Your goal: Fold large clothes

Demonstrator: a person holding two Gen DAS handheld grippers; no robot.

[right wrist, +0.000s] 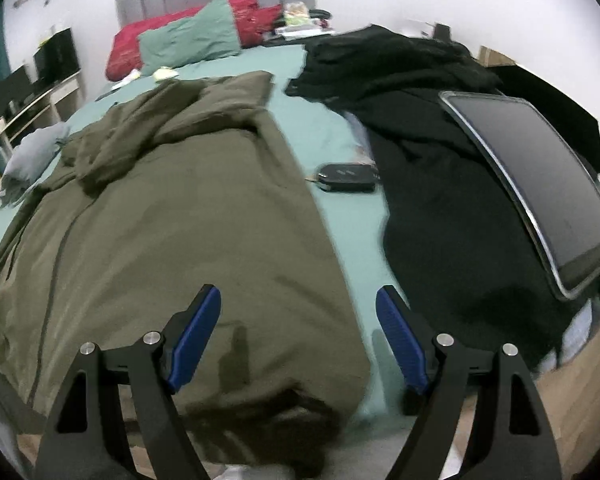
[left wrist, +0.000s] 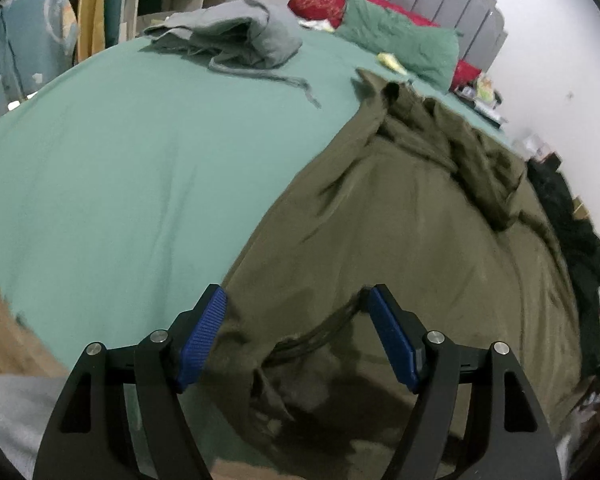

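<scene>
Olive-green garment [right wrist: 172,216] is lying spread flat on the teal bed sheet [left wrist: 112,184], its upper part bunching in folds toward 12 o'clock in the right wrist view. Its near hem is hanging at the bed edge.

Left gripper [left wrist: 294,300] is hovering over the near hem with jaws apart, nothing between the blue pads [left wrist: 202,336]; a drawcord-like strip of the garment is lying just by the right pad. Contact with the cloth cannot be told.

Right gripper [right wrist: 298,300] is hovering with jaws apart over the garment's right edge, its left finger above olive cloth, its right finger above bare sheet.

At 2 o'clock of the right gripper, a black garment [right wrist: 440,184] is lying with a tablet [right wrist: 540,184] resting on it. A small dark case [right wrist: 346,177] is sitting between the two garments. A folded grey garment [left wrist: 236,36] is lying at 11 o'clock in the left wrist view, pillows [left wrist: 396,40] at 1 o'clock.
</scene>
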